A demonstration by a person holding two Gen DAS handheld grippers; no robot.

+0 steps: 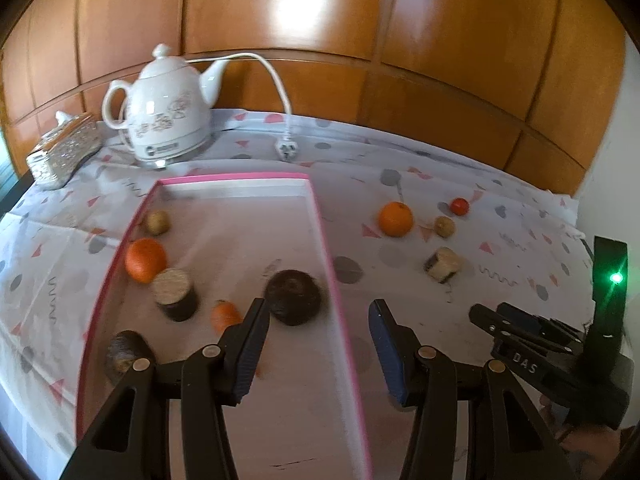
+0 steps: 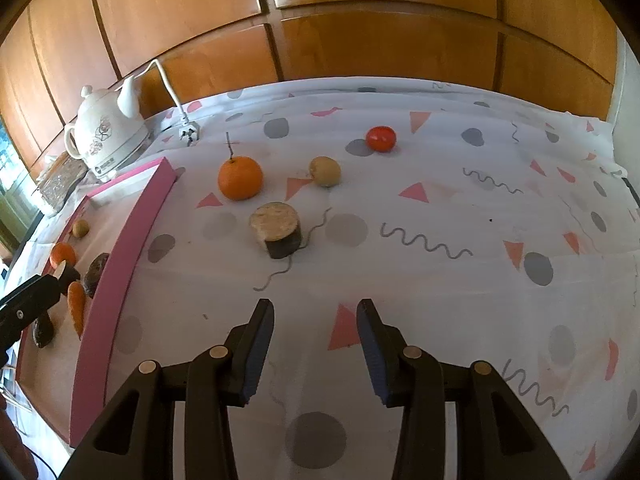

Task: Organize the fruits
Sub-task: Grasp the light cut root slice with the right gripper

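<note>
Progress roughly halfway: pink tray (image 1: 320, 216) holds six items; orange (image 2: 240, 178), cut stump piece (image 2: 278, 232), kiwi (image 2: 325, 171) and tomato (image 2: 381, 138) sit loose on worktop (image 2: 440, 288). Left hand-held gripper (image 1: 318, 312) and right hand-held gripper (image 2: 316, 312) both wide apart, empty.

Soft daylight fills the room, a white glare patch blooming on the wooden panelling (image 1: 304, 4), while fisheye bending darkens both views' corners and the dark round fruit (image 1: 293, 297) smears slightly.
</note>
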